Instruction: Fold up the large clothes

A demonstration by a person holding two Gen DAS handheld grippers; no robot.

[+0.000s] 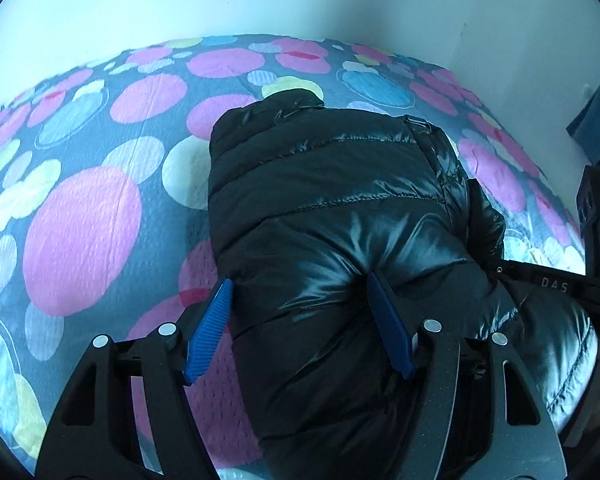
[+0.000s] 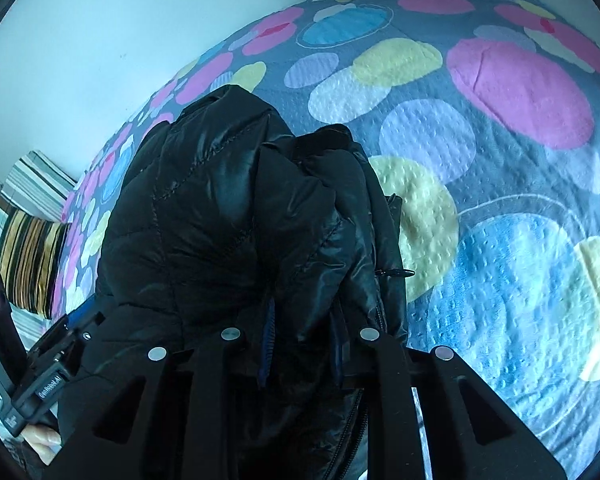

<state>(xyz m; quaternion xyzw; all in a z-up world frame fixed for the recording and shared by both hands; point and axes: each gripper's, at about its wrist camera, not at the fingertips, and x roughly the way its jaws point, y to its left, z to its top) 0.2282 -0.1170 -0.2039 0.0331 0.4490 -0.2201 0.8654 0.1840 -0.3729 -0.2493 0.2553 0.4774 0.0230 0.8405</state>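
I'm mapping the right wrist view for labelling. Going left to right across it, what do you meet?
Striped pillow → black puffer jacket → pale yellow circle on the bedspread → big blue circle.

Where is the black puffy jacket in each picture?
Left wrist view: the jacket fills the middle, running down between the left fingers.
Right wrist view: the jacket sits left of centre, bunched into the right gripper.
Shared landmark: the spotted bedspread beneath it.
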